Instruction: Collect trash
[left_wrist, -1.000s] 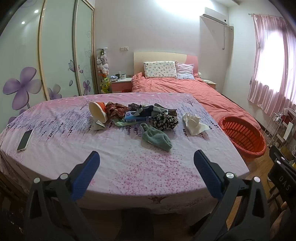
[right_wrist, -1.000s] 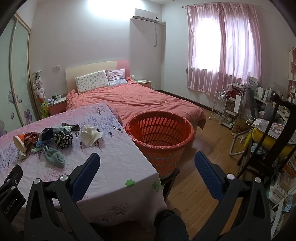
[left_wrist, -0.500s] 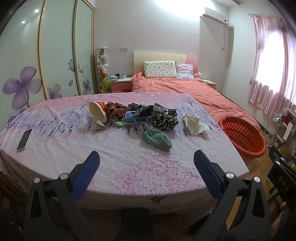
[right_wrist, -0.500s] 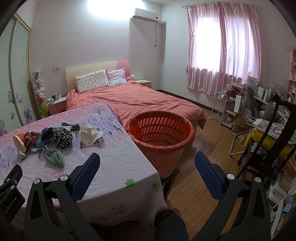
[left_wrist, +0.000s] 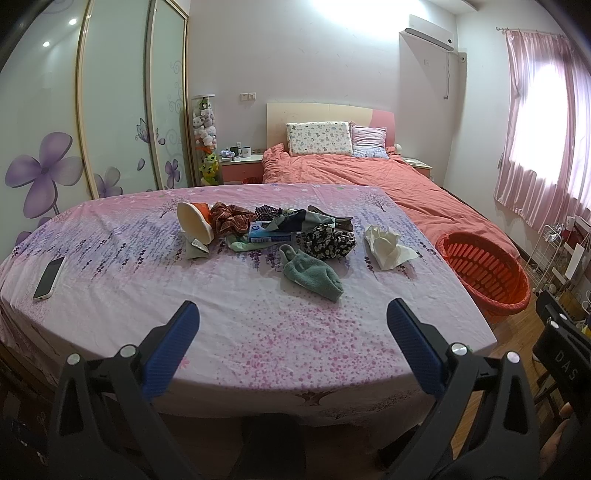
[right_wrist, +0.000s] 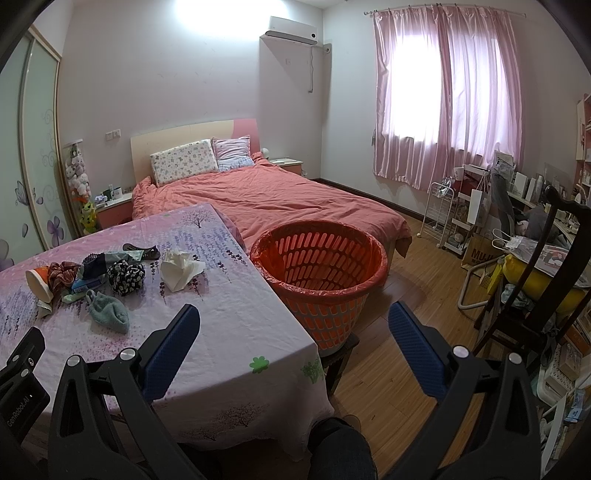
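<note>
Fingers of the left gripper (left_wrist: 291, 321) are seen spread wide and empty in the left wrist view, held above the near edge of the tabletop (left_wrist: 258, 332), just as they were a second ago; hardly any shift of the view can be made out between the earlier frame and this one. A crumpled white tissue (left_wrist: 386, 245) lies on the right part of the pink flowered cloth, apart from the other things. To its left a pile of clothes (left_wrist: 280, 227) is heaped, with a blue-and-white packet (left_wrist: 267, 233) among it, a cream and orange cup (left_wrist: 194, 223) tipped on its side at the left end and a green sock (left_wrist: 314, 277) nearer the camera. A phone (left_wrist: 50, 277) lies flat by the left edge. An orange basket (left_wrist: 484, 273) is seen beyond the right edge of the tabletop, with the bed (left_wrist: 369, 177) behind.

Through the right wrist view, the right gripper (right_wrist: 293, 321) is likewise seen released, its blue-padded fingers (right_wrist: 171, 345) wide apart with nothing between them, poised over the near right corner of the tabletop (right_wrist: 229, 332) and the wooden floor (right_wrist: 406, 295). Nothing is found to have moved here either: the orange basket (right_wrist: 321, 284), lined with a red bag, stands just beside the right edge of the tabletop, and the tissue (right_wrist: 179, 271) lies untouched on the cloth to its left, near the pile of clothes (right_wrist: 110, 269) and the green sock (right_wrist: 109, 314).
</note>
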